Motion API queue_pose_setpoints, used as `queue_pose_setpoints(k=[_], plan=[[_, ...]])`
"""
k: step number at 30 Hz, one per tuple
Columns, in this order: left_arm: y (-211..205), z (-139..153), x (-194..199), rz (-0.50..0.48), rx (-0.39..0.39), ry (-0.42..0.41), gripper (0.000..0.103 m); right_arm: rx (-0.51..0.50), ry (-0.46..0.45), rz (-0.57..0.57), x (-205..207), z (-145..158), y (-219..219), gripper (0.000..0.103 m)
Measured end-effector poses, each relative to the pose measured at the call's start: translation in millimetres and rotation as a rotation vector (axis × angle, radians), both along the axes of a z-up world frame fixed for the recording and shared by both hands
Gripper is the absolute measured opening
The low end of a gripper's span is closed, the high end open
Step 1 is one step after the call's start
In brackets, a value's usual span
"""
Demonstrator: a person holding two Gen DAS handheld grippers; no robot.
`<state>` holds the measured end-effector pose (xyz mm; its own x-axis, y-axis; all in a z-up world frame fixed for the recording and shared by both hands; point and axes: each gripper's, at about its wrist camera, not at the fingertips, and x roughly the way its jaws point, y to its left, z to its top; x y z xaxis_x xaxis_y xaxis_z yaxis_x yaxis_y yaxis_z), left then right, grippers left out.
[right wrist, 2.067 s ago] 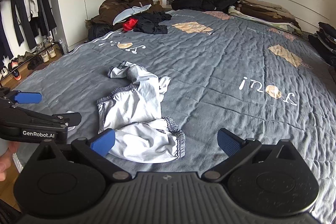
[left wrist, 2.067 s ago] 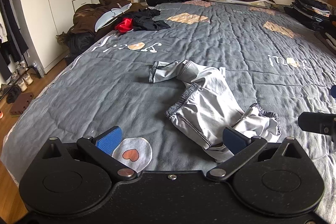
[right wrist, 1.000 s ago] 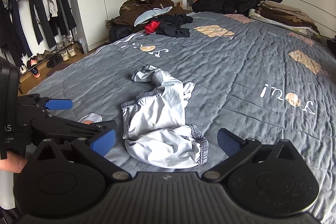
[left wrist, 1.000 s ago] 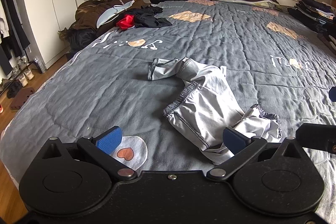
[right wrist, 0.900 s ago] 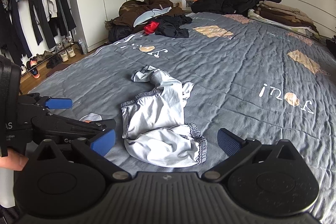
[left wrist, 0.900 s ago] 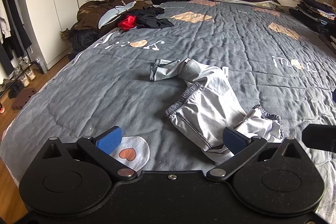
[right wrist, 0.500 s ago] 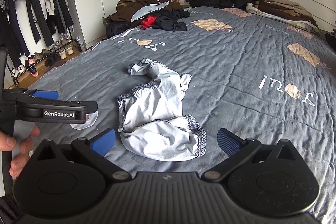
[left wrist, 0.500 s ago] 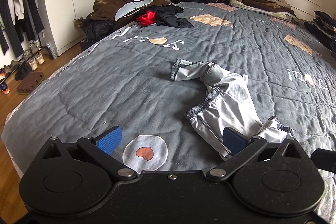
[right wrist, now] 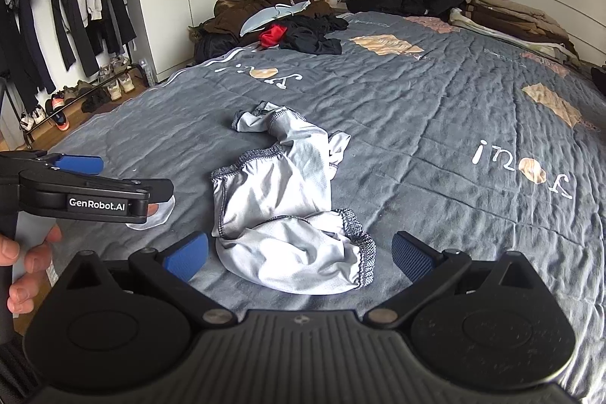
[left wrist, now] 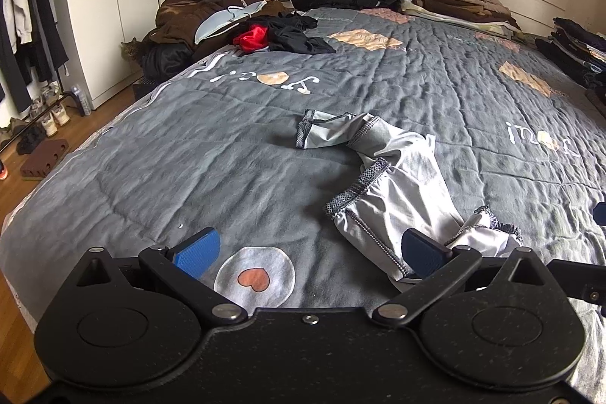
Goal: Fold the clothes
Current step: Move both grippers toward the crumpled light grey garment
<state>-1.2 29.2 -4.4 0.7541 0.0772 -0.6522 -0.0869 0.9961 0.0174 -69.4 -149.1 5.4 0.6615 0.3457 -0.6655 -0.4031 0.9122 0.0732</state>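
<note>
The shorts [left wrist: 394, 184] lie crumpled on the bed [left wrist: 189, 169] in front of me, pale grey with darker speckled trim along the hems and waistband. They are not flat: one part stretches away toward the far left and ends in a trimmed opening, the middle is twisted into a bend, and the nearest part is bunched into a rumpled heap. From my right wrist view the shorts [right wrist: 288, 207] show the trimmed band curving across the middle, with the near heap folded over itself at the right.
</note>
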Motion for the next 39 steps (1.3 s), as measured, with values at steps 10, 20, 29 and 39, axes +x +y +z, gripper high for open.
queue_pose_setpoints(k=[10, 20, 29, 39], plan=[[4, 1, 3, 0.010, -0.018, -0.003, 0.103, 0.006, 0.012, -0.007, 6, -1, -1, 0.103], [15, -2, 13, 0.050, -0.081, 0.018, 0.103, 0.005, -0.024, 0.085, 26, -9, -10, 0.103], [9, -8, 19, 0.035, -0.083, 0.041, 0.103, -0.010, 0.055, 0.130, 49, -37, -8, 0.102], [6, -13, 22, 0.019, -0.084, 0.063, 0.103, -0.081, 0.082, 0.237, 55, -52, -14, 0.094]])
